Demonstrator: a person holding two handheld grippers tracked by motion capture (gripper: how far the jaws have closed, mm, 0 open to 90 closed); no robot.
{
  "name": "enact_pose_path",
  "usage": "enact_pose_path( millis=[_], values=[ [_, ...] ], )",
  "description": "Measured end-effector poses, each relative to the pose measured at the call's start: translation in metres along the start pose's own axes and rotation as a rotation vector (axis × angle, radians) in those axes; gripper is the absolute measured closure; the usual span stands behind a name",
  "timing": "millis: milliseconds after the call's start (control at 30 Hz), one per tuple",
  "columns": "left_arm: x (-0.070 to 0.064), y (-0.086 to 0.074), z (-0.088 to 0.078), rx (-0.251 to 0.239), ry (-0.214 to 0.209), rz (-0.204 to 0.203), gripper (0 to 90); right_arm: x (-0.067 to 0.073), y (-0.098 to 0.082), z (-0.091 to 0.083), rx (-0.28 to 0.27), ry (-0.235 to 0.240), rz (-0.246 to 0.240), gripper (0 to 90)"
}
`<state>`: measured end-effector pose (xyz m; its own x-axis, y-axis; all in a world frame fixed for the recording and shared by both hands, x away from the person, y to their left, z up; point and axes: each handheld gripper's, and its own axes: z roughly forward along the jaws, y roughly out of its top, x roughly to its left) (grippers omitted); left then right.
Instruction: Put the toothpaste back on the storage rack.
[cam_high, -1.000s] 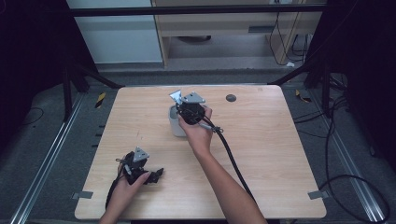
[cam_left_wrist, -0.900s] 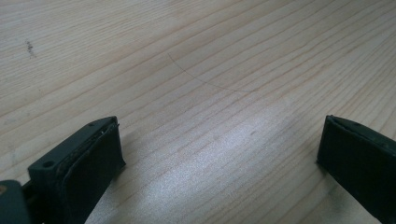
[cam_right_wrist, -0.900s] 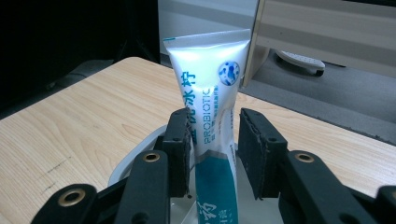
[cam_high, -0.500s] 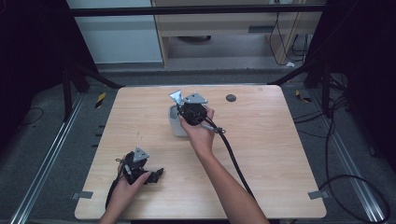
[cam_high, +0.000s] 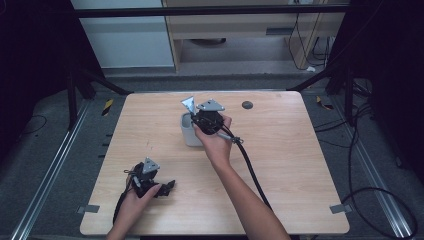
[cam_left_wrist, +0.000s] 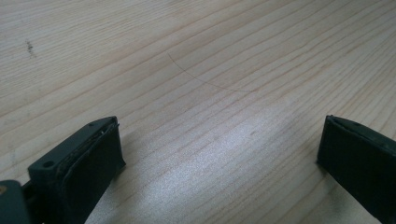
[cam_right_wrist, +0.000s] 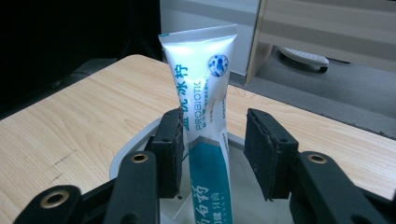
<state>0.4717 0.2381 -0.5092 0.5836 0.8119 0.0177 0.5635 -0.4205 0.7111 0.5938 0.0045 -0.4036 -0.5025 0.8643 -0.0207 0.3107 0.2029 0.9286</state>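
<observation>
A white and teal toothpaste tube (cam_right_wrist: 203, 93) stands upright in a white cup (cam_right_wrist: 135, 140) near the back middle of the wooden table (cam_high: 280, 150). In the high view the tube's flat end (cam_high: 188, 104) sticks up above the cup (cam_high: 189, 134). My right gripper (cam_right_wrist: 212, 140) straddles the tube. Its jaws have just been opening: the left pad is at the tube's edge and a gap shows beside the right pad. It hovers over the cup (cam_high: 200, 122). My left gripper (cam_left_wrist: 219, 154) rests open on bare wood at the front left (cam_high: 152, 184).
A small dark round disc (cam_high: 247, 105) lies on the table behind the cup to the right. The right gripper's black cable (cam_high: 252, 172) trails along the forearm toward the front edge. Rails and cables run on the floor at both sides.
</observation>
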Motion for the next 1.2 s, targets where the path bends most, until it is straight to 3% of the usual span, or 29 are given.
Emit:
enact_pose_path(
  millis=[200, 1000, 1200],
  values=[
    [0.0, 0.0, 0.0, 0.0, 0.0, 0.0, 0.0, 0.0, 0.0, -0.001, 0.006, 0.004, -0.002, 55.0],
    [0.0, 0.0, 0.0, 0.0, 0.0, 0.001, 0.0, -0.001, 0.006, -0.013, 0.03, 0.031, -0.017, 31.7],
    [0.0, 0.0, 0.0, 0.0, 0.0, 0.0, 0.0, -0.003, 0.008, -0.018, 0.054, 0.066, -0.015, 25.3]
  ],
)
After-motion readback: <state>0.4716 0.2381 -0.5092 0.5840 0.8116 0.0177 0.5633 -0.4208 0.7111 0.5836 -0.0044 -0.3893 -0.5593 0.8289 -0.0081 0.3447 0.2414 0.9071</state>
